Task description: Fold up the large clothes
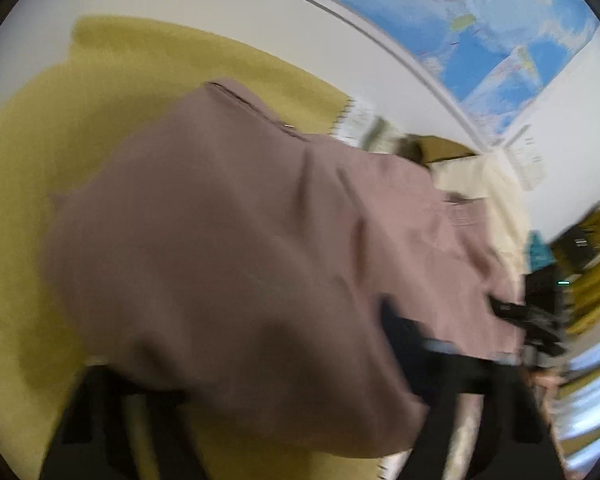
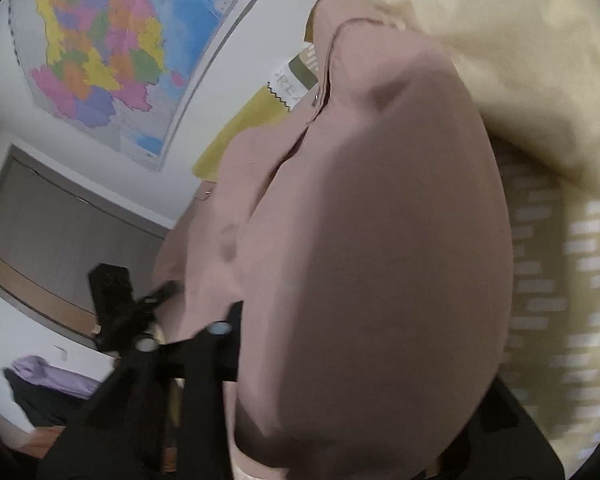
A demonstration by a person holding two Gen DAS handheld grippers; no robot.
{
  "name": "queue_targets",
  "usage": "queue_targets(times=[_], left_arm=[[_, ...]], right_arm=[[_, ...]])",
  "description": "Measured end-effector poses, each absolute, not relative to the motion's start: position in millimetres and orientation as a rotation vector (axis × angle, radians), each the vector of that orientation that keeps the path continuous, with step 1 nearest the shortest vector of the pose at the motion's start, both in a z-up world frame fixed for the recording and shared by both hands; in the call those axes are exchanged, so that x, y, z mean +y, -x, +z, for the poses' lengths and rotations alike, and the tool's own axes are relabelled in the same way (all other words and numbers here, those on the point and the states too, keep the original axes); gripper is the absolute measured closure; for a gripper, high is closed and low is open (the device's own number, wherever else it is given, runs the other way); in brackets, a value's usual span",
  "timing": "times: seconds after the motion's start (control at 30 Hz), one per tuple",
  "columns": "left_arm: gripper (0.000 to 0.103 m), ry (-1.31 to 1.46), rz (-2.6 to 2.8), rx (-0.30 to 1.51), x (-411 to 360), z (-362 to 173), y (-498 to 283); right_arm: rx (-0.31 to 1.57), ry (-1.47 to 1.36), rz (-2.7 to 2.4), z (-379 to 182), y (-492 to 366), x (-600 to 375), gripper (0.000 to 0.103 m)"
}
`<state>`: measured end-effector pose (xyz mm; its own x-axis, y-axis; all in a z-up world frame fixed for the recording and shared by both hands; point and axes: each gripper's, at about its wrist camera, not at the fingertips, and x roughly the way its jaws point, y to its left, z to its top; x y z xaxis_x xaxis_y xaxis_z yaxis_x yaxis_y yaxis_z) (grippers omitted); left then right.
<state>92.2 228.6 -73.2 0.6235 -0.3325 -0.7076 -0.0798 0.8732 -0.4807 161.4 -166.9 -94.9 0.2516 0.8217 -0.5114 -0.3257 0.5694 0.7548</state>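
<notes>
A large mauve garment [image 1: 240, 240] lies bunched over a yellow bedspread [image 1: 28, 200]. In the left wrist view it drapes over my left gripper [image 1: 284, 364] and fills the gap between the two black fingers [image 1: 112, 412]. The pads are hidden under the cloth. In the right wrist view the same garment [image 2: 380, 240] bulges up close to the lens. My right gripper [image 2: 360, 360] is closed on a thick fold, and its left finger [image 2: 216, 344] presses the cloth's side. Each view shows the other tool's black body at the garment's edge. Both views are blurred.
A cream pillow [image 2: 520, 60] lies behind the garment, beside a patterned yellow cover [image 2: 560, 280]. A coloured map [image 2: 100, 60] hangs on the white wall. Lilac and dark clothes [image 2: 48, 376] lie low at the left.
</notes>
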Motion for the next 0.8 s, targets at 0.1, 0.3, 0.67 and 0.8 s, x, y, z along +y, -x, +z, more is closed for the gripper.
queue_targets(times=[0.1,0.3,0.67,0.8], left_arm=[[0.075,0.593,-0.166,0.902,243,-75,-92],[0.083,0.54,-0.165,0.841,250,-44,-94],[0.086,0.426,-0.063,0.665,318,68,-130],[0.089,0.409,0.044,0.568,366,107,-137]], right_arm=[[1.002,-0.549,0.86,-80,-155,-161,0.086],[0.903,-0.483,0.918,-24,-150,-138,0.089],[0.723,-0.401,1.066,92,-190,-40,0.09],[0.664,-0.384,1.129,120,-221,21,0.09]])
